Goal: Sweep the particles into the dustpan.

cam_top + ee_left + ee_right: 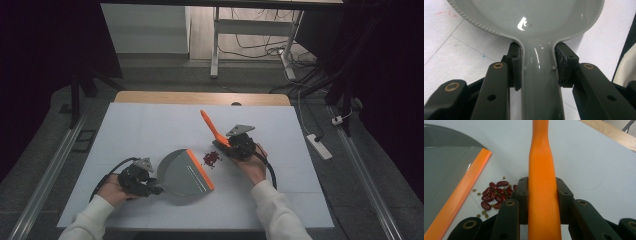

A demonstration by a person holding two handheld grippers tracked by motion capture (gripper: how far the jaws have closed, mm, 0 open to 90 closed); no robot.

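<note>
A small heap of dark red beans (211, 158) with a few tiny greenish ones lies on the white bench (150, 125), a little right of centre, loosely scattered and flat on the surface. At about eight o'clock from the heap, just beside it, sits a grey dustpan (182, 172) whose orange lip (201, 170) faces the beans; in the right claw view the lip (461, 195) runs diagonally close to the beans (495, 195) without touching most of them. The dustpan's handle points toward eight o'clock, and the left claw (150, 187) is clamped on it: in the left claw view both black pads press the grey neck (539, 82) from either side, with the pan's bowl spreading out beyond them. At about two o'clock from the beans, the right claw (235, 145) grips an orange brush handle (212, 127), which rises tilted toward eleven o'clock; the right claw view shows the handle (542, 195) squeezed between the two jaws. The brush's head cannot be made out. A person's hands in white sleeves hold both tools from the six o'clock edge of the bench.
</note>
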